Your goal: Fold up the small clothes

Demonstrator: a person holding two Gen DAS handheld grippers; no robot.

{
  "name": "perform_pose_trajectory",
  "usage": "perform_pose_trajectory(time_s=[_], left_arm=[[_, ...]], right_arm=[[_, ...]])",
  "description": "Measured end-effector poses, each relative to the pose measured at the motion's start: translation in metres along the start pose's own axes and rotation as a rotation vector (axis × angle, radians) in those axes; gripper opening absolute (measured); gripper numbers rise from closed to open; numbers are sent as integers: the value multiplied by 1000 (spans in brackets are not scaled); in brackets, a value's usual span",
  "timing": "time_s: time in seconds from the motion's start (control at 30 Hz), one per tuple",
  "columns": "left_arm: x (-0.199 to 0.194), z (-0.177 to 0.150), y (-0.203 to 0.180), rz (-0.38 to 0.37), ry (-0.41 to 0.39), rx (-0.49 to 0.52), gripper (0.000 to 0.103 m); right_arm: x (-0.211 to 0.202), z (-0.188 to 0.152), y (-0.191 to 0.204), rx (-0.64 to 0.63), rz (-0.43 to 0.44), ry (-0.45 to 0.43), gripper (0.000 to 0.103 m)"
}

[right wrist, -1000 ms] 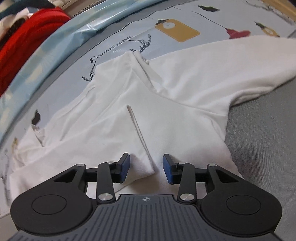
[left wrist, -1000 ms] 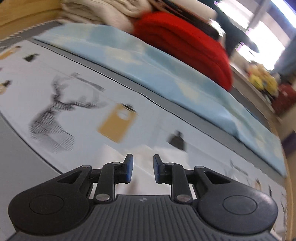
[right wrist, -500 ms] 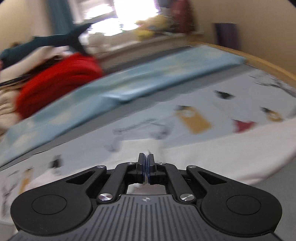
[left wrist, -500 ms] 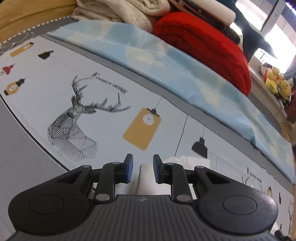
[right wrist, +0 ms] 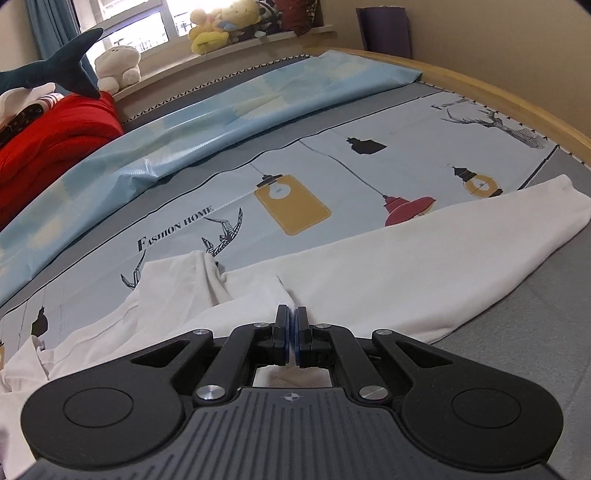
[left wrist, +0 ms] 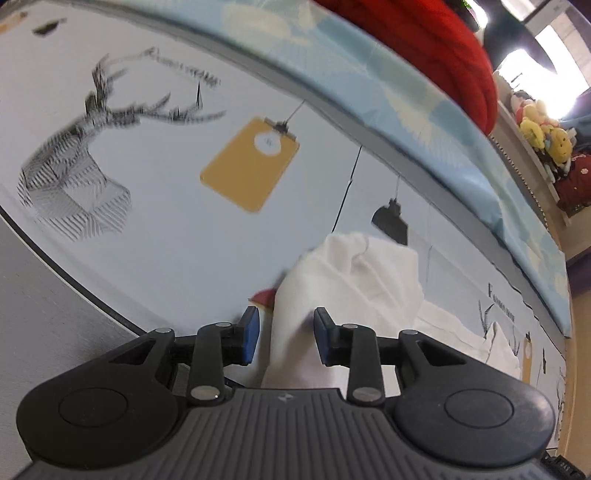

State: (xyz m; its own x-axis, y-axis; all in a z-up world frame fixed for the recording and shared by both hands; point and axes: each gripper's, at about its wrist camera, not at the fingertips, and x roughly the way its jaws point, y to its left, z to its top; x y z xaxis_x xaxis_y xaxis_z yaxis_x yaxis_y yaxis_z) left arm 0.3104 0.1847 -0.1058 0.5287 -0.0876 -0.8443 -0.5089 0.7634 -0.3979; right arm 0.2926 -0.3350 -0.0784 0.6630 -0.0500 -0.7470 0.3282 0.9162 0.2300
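Note:
A white long-sleeved top (right wrist: pixel 369 280) lies on the printed bed sheet (right wrist: pixel 314 166), one sleeve (right wrist: pixel 535 214) stretched out to the right. My right gripper (right wrist: pixel 291 328) is shut on a pinched fold of the top near its middle. In the left wrist view a bunched end of the same white top (left wrist: pixel 354 280) rises from the sheet (left wrist: pixel 166 221) and runs down between my left gripper's (left wrist: pixel 286 332) fingers. Those jaws are opening; the blue pads (left wrist: pixel 250 332) stand apart from the cloth, with a gap on the left side.
A light blue folded sheet (right wrist: pixel 184 122) runs along the far side of the bed. A red blanket (right wrist: pixel 55 136) and other piled fabrics sit behind it at the left. Plush toys (right wrist: pixel 218 26) line the windowsill. A wooden bed frame (right wrist: pixel 517 110) curves along the right.
My right gripper shut on the top's edge and rose, tilting up. My left gripper sank toward the sheet, its jaws widened, and white cloth now shows between them.

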Motion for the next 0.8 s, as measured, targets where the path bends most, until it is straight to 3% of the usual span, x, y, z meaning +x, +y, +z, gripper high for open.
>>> perform_pose_trajectory(time_s=[0.03, 0.07, 0.1, 0.13, 0.2, 0.27, 0.33, 0.4, 0.47, 0.6, 0.73, 0.8], left_arm=[[4, 0, -1, -12, 3, -1, 35], [7, 1, -3, -29, 7, 7, 27], [8, 1, -5, -46, 7, 29, 4], [4, 3, -8, -47, -12, 56, 4], [-17, 11, -15, -7, -145, 141, 3], [-31, 15, -22, 91, -243, 242, 4], [-30, 20, -19, 156, -250, 283, 8], [-33, 24, -13, 216, -243, 271, 10], [-44, 27, -10, 177, -247, 252, 10], [-56, 22, -21, -29, -123, 258, 11], [-42, 5, -22, -95, 87, 321, 11], [-31, -9, -21, -88, 179, 387, 11]], right_arm=[[0, 1, 0, -1, 1, 2, 1], [2, 1, 1, -4, 2, 5, 1], [2, 1, 2, -5, 3, 8, 1], [4, 1, 3, -6, 5, 12, 1], [6, 2, 4, 0, 18, 11, 1], [7, 3, 8, 13, 80, 18, 2], [11, 2, 18, -6, 166, 56, 2], [17, 1, 29, -62, 150, 99, 3], [21, 0, 30, -49, 95, 102, 4], [22, 4, 23, -20, 51, 80, 4], [17, 6, 22, -20, 98, 56, 4], [17, 7, 21, -11, 120, 66, 4]])
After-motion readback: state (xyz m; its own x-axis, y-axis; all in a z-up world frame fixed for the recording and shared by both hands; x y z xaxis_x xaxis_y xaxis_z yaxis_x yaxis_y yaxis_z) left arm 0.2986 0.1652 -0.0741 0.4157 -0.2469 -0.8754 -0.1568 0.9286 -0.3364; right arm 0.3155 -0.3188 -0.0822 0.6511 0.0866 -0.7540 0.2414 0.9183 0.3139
